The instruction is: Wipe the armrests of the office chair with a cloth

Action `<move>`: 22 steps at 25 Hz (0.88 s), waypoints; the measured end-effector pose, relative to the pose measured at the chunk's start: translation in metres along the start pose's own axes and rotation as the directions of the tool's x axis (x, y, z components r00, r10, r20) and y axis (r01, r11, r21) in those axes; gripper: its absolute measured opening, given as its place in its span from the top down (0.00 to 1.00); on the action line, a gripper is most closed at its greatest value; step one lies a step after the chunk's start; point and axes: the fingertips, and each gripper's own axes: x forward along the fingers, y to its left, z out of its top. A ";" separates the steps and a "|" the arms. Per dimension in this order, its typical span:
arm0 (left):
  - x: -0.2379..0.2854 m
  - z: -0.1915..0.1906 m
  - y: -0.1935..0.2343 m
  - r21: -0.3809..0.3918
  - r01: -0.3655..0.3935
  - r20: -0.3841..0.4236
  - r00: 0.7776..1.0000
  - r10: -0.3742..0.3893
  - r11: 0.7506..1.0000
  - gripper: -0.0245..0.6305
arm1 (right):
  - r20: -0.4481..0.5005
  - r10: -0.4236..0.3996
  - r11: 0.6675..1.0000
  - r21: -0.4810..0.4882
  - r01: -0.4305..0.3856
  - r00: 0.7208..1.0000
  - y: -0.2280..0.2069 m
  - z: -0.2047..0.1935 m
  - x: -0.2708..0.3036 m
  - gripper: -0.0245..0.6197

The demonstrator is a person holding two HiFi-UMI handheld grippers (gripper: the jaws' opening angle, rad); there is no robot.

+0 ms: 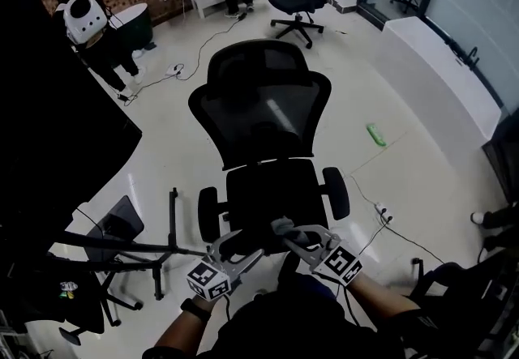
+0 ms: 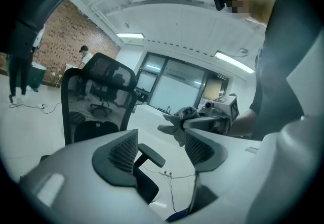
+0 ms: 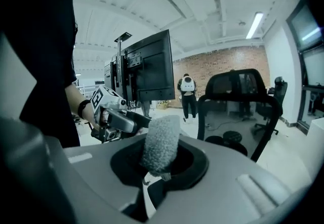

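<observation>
We note the right gripper (image 3: 161,165) clamped on the grey cloth (image 3: 161,142); left gripper (image 2: 159,149) jaws wide, empty. Both hover at the office chair (image 1: 263,98) seat front, between its armrests (image 1: 208,214). We'd lay the cloth flat along one pad, left steadying. Beyond: black stand (image 1: 173,224) and power strip (image 1: 383,212) crowd the base.

The left gripper (image 2: 161,143) has its ribbed jaws spread wide with nothing between them. A dark armrest (image 2: 152,154) shows through the gap, farther off. Up and to the right, the right gripper (image 2: 189,123) pinches a grey cloth (image 2: 174,126). The office chair (image 2: 83,91) with its mesh back stands at left, before a brick wall (image 2: 61,41).
</observation>
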 end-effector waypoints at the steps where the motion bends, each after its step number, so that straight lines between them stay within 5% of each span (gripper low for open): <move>1: -0.008 -0.003 -0.008 0.008 0.011 0.009 1.000 -0.011 1.000 0.49 | 0.022 -0.017 1.000 0.019 0.016 1.000 0.010 0.006 -0.006 0.90; 6: -0.064 -0.030 -0.052 0.046 0.049 -0.003 0.999 -0.049 0.998 0.49 | 0.124 -0.102 0.993 0.076 0.093 0.987 0.072 0.015 -0.025 0.90; 14: -0.161 -0.068 -0.108 0.056 0.085 -0.022 0.996 -0.084 0.995 0.49 | 0.137 -0.176 0.984 0.062 0.169 0.975 0.176 0.023 -0.041 0.90; 22: -0.188 -0.068 -0.139 0.067 0.109 0.015 0.994 -0.110 0.992 0.49 | 0.162 -0.196 0.980 0.054 0.190 0.967 0.223 0.038 -0.065 0.91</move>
